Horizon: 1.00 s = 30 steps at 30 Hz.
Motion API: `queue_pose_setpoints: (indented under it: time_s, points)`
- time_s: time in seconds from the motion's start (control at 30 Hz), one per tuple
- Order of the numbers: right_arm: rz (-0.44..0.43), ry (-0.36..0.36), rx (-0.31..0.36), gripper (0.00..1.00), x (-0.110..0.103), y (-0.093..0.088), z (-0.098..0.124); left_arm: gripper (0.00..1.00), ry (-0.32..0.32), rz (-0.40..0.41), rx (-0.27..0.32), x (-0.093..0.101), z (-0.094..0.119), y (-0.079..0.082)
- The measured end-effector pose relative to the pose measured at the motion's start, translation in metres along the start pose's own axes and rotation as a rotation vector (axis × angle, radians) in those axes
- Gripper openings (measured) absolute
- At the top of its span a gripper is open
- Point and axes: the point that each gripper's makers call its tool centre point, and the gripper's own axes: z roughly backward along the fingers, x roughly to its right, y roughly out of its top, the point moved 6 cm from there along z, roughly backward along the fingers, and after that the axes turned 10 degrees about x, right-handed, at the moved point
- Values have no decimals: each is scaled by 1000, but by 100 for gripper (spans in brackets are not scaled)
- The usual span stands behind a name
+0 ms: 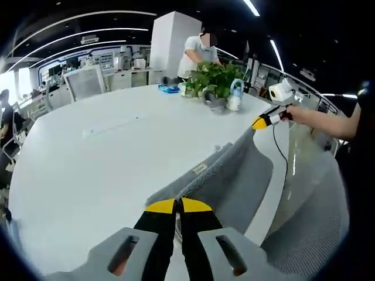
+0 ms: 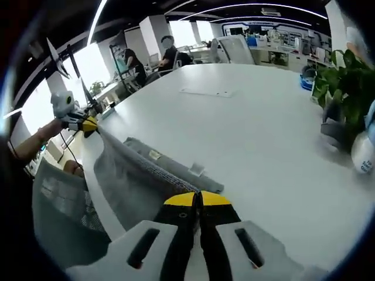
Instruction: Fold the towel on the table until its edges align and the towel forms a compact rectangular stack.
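Towel: grey towel (image 1: 234,175) lies at the near edge of the white table (image 1: 105,170); we see its near side lifted off the tabletop and stretched between our two grippers, sagging in the middle, with the far part resting on the table.
Left gripper: left gripper (image 1: 177,206) has its yellow-tipped jaws pressed together on one towel corner.
Right gripper: right gripper (image 2: 197,199) has its jaws closed on the other corner, pinching the cloth.
Label: small tag (image 2: 154,155) shows on the towel's far part.
Background: potted plant (image 1: 215,81) stands far across the table, well apart from the towel.
Chair: mesh chair back (image 1: 310,228) sits just beside the table's near edge.
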Motion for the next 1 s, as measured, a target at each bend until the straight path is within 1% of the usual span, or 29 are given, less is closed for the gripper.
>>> queue_pose_setpoints:
  time_s: [0.27, 0.57, 1.0]
  points:
    - [10, 1, -12, 0, 3, -1, -6, 2, 1, -16, -20, -7, -5, -3]
    - [15, -8, -35, 0, 8, -4, -12, 2, 7, -32, -27, -12, -15, -1]
    - [19, -10, -55, 0, 12, -9, -19, 2, 0, -41, -60, -18, -26, -8]
